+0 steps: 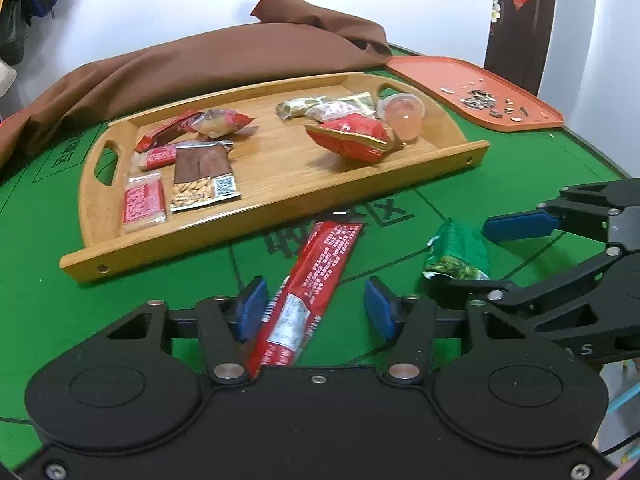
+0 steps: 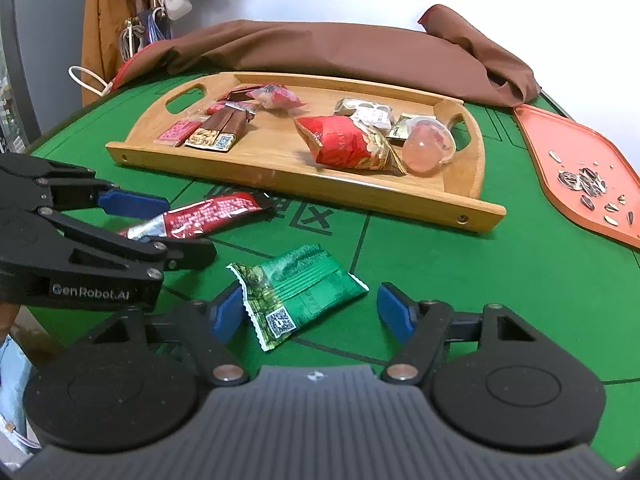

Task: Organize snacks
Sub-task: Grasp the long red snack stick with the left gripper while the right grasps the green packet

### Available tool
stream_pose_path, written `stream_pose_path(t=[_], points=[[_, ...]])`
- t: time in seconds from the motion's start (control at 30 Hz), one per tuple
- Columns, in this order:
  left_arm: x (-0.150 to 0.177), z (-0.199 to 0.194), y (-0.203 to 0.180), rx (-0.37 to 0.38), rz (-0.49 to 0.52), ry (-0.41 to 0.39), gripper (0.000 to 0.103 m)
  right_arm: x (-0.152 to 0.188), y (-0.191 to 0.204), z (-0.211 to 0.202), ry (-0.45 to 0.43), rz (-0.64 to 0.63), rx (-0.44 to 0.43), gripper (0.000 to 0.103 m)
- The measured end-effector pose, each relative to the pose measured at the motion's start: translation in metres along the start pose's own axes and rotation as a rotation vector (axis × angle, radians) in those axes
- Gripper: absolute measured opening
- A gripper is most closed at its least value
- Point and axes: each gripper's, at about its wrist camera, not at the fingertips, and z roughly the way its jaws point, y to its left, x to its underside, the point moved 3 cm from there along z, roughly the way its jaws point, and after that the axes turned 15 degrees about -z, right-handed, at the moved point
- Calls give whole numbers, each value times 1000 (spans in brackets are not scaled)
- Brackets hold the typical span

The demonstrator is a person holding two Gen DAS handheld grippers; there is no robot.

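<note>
fingers (image 1: 252,304) astride red packet (image 1: 316,276)

Brown cloth (image 1: 224,56), orange tray (image 1: 476,92) with seed shells (image 2: 588,184).

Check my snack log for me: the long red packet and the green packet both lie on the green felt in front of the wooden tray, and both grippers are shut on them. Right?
Not quite. Both grippers are open: the left gripper straddles the long red packet and the right gripper straddles the green packet, neither clamped. Each wrist view shows its own. Both packets do lie on the felt in front of the wooden tray.
</note>
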Motion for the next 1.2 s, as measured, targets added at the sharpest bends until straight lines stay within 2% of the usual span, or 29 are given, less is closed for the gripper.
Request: stream_pose_path(t=[0.2,0.63,0.87,1.2], points=[[1,-1,-8,15,-4,-2,25,-3,1,1,-3,7,-3,68],[3,0,-10,9,-23,-29,24,-5,-1,2,3,24,-9,61],[1,-1,-11,-1,-56,-17,23,-7,-5,-1,-1,50,-14,60],[-3,-9,-11,3,-71,-30,22,-14,-17,-10,-45,83,7,59]])
